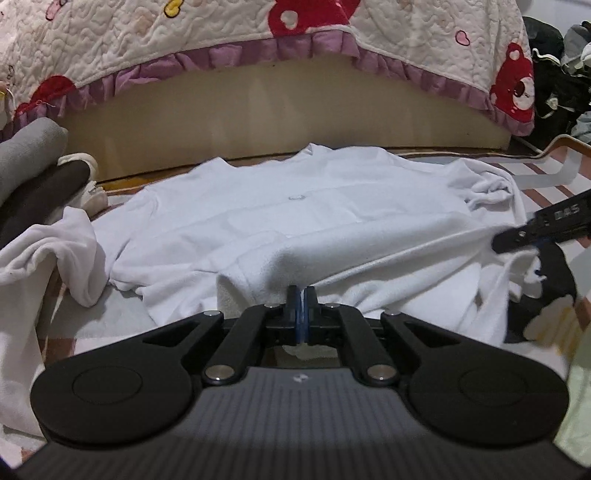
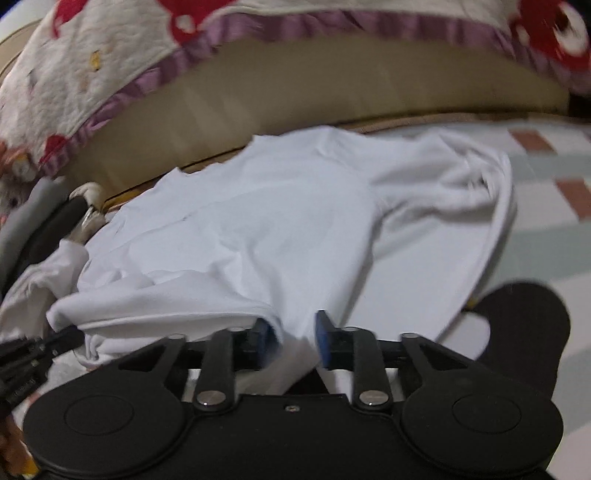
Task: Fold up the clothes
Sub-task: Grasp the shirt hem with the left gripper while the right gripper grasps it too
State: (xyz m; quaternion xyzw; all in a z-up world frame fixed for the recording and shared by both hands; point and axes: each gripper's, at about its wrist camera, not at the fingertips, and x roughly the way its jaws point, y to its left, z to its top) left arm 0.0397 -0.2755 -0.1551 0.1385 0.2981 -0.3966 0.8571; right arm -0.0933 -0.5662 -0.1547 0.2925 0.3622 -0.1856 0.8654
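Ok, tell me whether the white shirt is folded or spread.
Mostly spread: the white shirt lies flat, near hem lifted by the shut left hand-held gripper.

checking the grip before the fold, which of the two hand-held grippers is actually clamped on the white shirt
The left hand-held gripper: its blue pads are pressed together on the near hem of the white cotton shirt. The right hand-held gripper stands open, cloth lying loose between its fingers.

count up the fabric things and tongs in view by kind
white shirts: 1, white shirt
quilts: 1, quilt
grey cloths: 1, grey cloth
tongs: 2, left tongs and right tongs
total: 5
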